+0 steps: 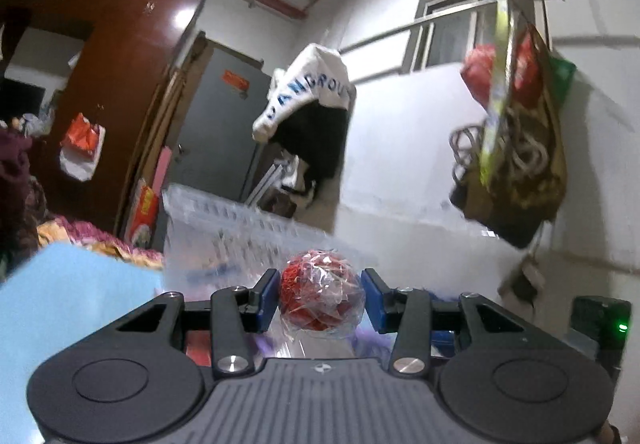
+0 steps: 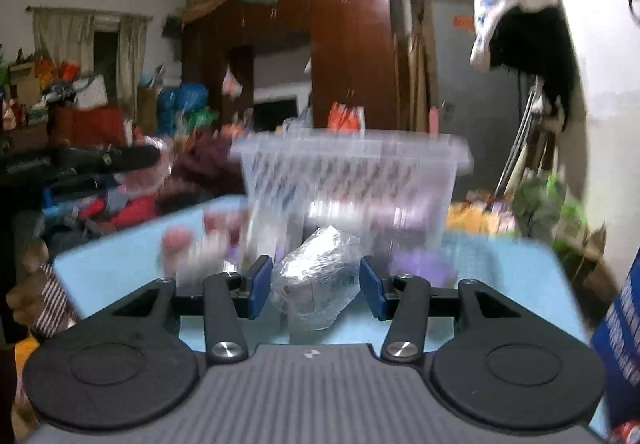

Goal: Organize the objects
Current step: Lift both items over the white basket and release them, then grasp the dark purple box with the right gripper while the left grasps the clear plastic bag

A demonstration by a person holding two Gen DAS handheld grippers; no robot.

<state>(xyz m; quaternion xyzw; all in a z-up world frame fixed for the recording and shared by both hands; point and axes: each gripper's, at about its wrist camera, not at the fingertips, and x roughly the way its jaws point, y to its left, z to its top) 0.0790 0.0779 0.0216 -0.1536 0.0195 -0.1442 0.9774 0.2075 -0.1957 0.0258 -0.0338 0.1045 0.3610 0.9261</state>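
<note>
My left gripper (image 1: 322, 298) is shut on a red ball wrapped in clear plastic (image 1: 320, 294) and holds it raised just in front of a clear plastic basket (image 1: 240, 228). My right gripper (image 2: 316, 284) is shut on a clear plastic packet with something pale inside (image 2: 316, 280), held above the light blue table (image 2: 120, 276). The same clear basket (image 2: 352, 172) stands just beyond it, blurred. Several small wrapped things, pink (image 2: 176, 240) and purple (image 2: 420, 264), lie on the table beside the basket. The left gripper's body (image 2: 80, 160) shows at the left edge of the right wrist view.
A brown wardrobe (image 1: 120, 64) and a grey door (image 1: 216, 124) stand behind. A white and black garment (image 1: 312, 104) and bags (image 1: 516, 132) hang on the white wall. Piles of clothes and bags (image 2: 100, 204) crowd the left. A blue box (image 2: 624, 324) is at the right edge.
</note>
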